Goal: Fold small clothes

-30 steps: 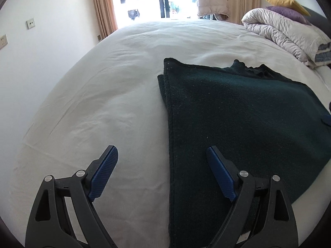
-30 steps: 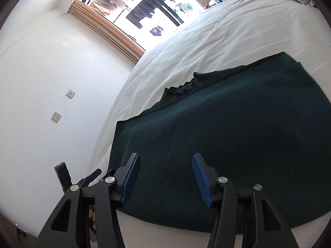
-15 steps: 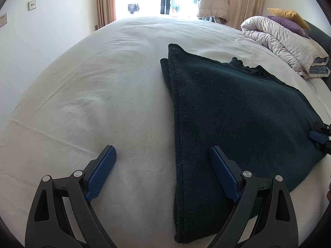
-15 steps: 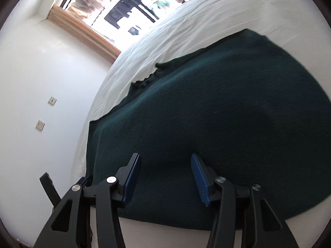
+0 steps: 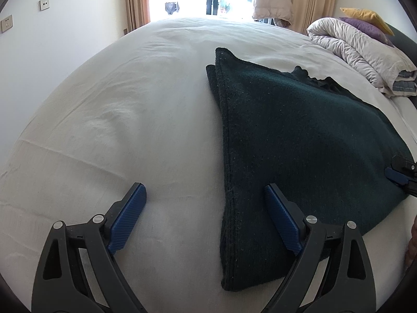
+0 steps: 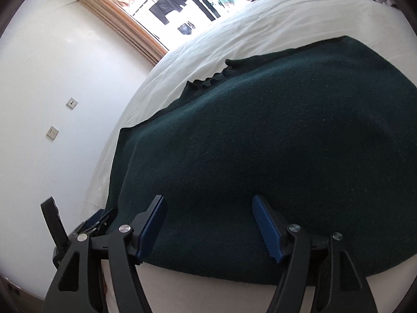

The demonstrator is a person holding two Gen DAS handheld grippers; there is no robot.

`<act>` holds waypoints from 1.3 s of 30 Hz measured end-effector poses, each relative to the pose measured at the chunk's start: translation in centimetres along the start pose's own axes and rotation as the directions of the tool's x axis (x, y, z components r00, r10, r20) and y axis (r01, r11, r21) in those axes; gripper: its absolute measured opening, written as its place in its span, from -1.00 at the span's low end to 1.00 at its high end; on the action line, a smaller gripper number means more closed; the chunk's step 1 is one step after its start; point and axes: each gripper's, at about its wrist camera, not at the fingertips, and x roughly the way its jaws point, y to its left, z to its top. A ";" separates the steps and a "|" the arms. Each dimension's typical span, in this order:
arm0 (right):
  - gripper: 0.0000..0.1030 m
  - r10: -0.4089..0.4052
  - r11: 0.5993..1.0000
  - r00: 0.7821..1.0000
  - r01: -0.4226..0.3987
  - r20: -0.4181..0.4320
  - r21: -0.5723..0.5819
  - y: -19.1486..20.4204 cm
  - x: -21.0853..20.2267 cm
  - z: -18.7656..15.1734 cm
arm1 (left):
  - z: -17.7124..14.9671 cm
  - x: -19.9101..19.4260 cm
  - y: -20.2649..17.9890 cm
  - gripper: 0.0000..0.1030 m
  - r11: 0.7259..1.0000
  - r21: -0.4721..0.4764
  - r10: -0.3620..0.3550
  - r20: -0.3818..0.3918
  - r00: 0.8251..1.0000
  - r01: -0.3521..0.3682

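Note:
A dark green knitted garment [image 5: 299, 140] lies folded flat on the white bed sheet [image 5: 130, 120]; its near left corner sits between my left fingers. My left gripper [image 5: 206, 195] is open and empty, low over the garment's left folded edge, one finger over the sheet and one over the cloth. In the right wrist view the same garment [image 6: 273, 135] fills the frame. My right gripper [image 6: 209, 203] is open and empty, its fingers over the garment's near edge. The right gripper's tip also shows at the right rim of the left wrist view [image 5: 401, 176].
A rolled white duvet [image 5: 359, 49] with purple and yellow pillows [image 5: 365, 20] lies at the bed's far right. A pale jacket [image 5: 271, 2] hangs by the window. A white wall with sockets [image 5: 44, 5] is on the left.
Both grippers have moved closer to the garment and lower. The left view shifted so the garment's near corner now lies between the left fingers. The garment has not moved.

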 end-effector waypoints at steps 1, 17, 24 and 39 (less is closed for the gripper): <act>0.39 -0.001 1.000 1.000 0.001 0.003 -0.005 0.0 -0.2 -0.1 | 0.0 0.0 0.1 0.80 1.000 -0.002 -0.001 0.000 1.000 0.001; 0.44 0.183 0.982 0.976 -0.188 0.115 0.029 -1.3 -0.9 -2.0 | 0.1 0.2 0.1 0.80 1.000 0.001 0.010 0.000 1.000 -0.010; 0.44 0.291 0.951 0.937 -0.305 0.191 0.045 -3.1 -1.8 -2.6 | -0.1 -0.6 1.4 0.80 0.995 -0.079 -0.058 0.020 0.998 0.059; 0.38 0.379 0.907 0.889 -0.411 0.256 0.085 -4.1 -2.5 -2.7 | -3.9 -5.1 3.3 0.80 0.878 -0.384 -0.278 0.076 0.957 0.286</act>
